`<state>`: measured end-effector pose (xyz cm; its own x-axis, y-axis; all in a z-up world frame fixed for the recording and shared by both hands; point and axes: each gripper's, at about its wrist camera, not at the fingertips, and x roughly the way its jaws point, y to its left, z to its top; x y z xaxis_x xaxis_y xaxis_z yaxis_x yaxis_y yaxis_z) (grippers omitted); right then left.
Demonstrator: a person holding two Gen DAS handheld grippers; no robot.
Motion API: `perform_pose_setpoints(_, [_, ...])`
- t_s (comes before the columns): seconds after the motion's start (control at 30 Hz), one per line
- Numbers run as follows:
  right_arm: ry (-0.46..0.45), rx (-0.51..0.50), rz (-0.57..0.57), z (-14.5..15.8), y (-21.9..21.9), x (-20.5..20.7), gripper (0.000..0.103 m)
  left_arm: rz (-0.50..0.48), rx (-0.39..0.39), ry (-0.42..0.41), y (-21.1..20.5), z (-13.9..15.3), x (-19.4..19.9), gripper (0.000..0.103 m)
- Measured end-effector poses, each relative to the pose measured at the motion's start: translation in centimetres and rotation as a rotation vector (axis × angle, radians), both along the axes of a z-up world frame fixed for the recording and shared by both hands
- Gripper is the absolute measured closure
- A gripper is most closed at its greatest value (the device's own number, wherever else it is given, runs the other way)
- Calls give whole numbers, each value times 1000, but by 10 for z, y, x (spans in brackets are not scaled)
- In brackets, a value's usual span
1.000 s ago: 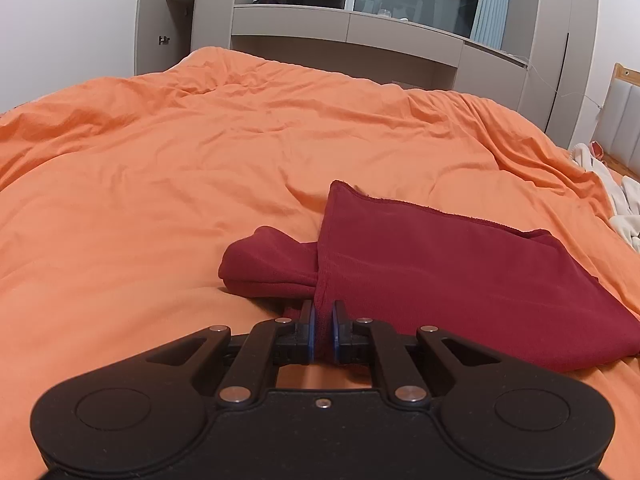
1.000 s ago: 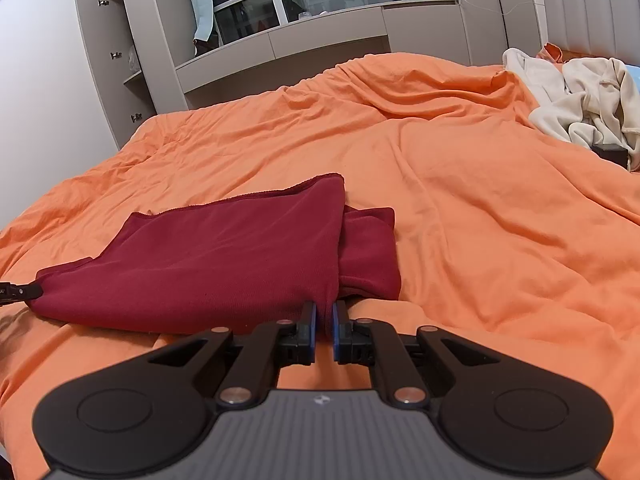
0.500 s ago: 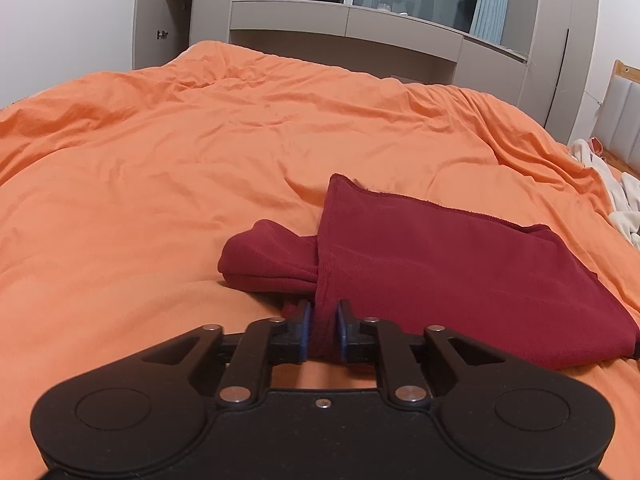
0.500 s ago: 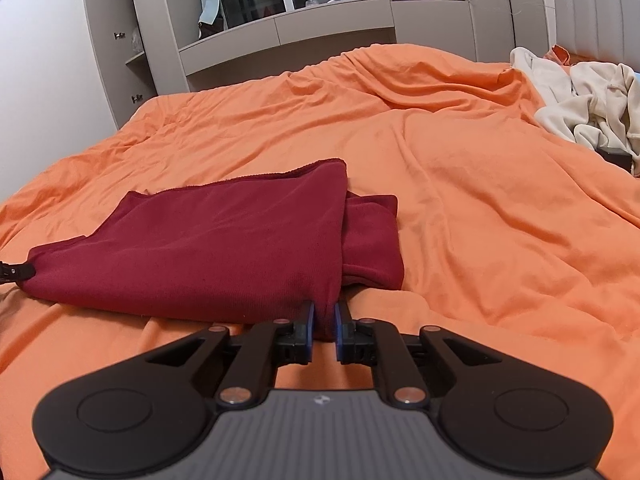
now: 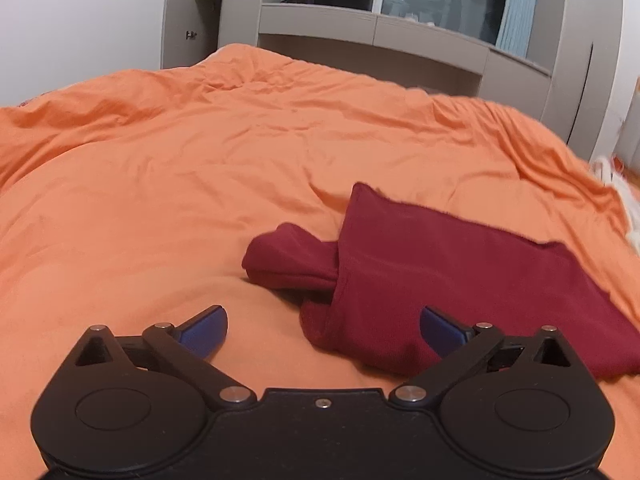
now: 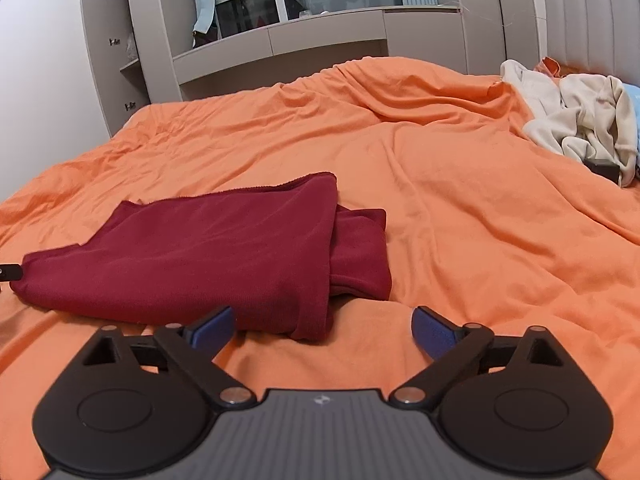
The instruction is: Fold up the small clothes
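The red garment (image 5: pixel 440 280) hides its lower layers, and the cream clothes (image 6: pixel 580 120) run past the frame's right edge.

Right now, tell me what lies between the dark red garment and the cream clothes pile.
Only wrinkled orange bedcover lies between the dark red garment and the cream clothes pile, seen in the right wrist view.

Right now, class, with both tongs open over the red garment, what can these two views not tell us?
- Red garment: its type; folded layers hide its shape in both views.
- Its right end, left wrist view: hidden behind the left tongs.
- Cream clothes pile: cut off by the right wrist frame edge.
- Dark item under that pile: mostly covered.
- Shelf contents: too small.
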<state>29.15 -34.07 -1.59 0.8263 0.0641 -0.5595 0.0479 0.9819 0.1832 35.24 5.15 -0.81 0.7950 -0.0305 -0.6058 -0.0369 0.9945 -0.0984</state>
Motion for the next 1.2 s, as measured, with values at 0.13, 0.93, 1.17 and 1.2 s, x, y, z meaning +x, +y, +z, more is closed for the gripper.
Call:
perform_pose_setpoints(0.13, [8, -13, -9, -1, 2, 0, 1, -24, 36, 9, -6, -2, -3, 1])
perform_pose_setpoints(0.93, [-108, -168, 46, 15, 34, 34, 0, -14, -468, 85, -4, -25, 25, 1])
perform_pose_setpoints(1.17, [-171, -198, 188, 21, 87, 72, 0, 93, -464, 60, -8, -28, 41, 12])
perform_pose_setpoints(1.2, [-176, -197, 207, 21, 94, 76, 0, 112, -459, 55, -8, -28, 41, 15])
